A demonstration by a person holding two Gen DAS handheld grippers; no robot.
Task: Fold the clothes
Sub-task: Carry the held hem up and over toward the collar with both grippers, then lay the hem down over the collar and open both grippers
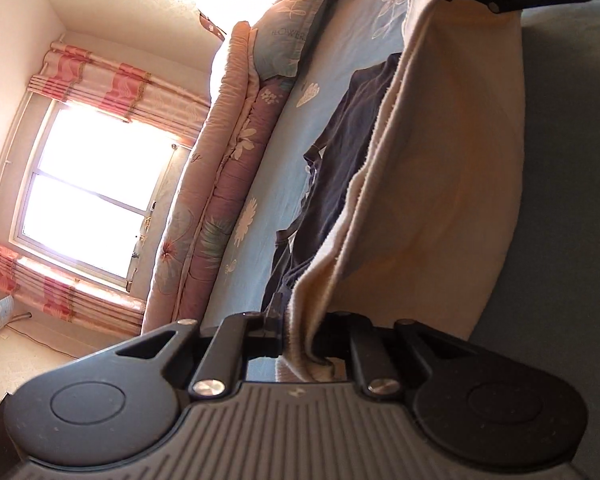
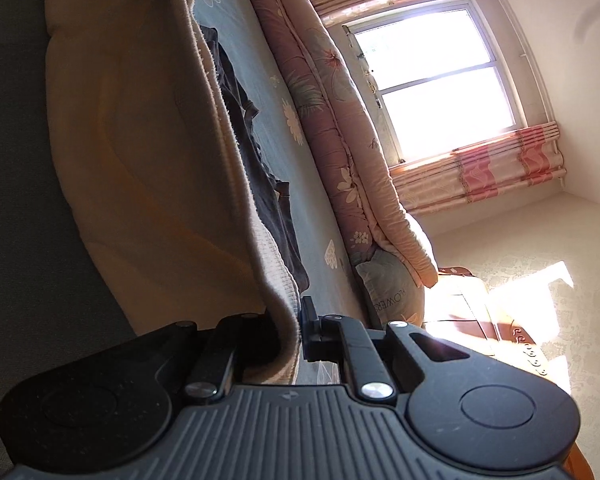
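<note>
While both grippers clamp same cream garment (image 1: 440, 168), fold only begun. Left gripper (image 1: 300, 340), bottom centre of its frame: fingers narrow, pinching cream edge. Right gripper (image 2: 296, 336), bottom centre: fingers narrow on opposite corner. Cloth stretched edge-on between them above bed (image 1: 300, 128). Dark garment (image 1: 332, 168) lies unfolded on sheet, mid-frame. No finished folds visible.
</note>
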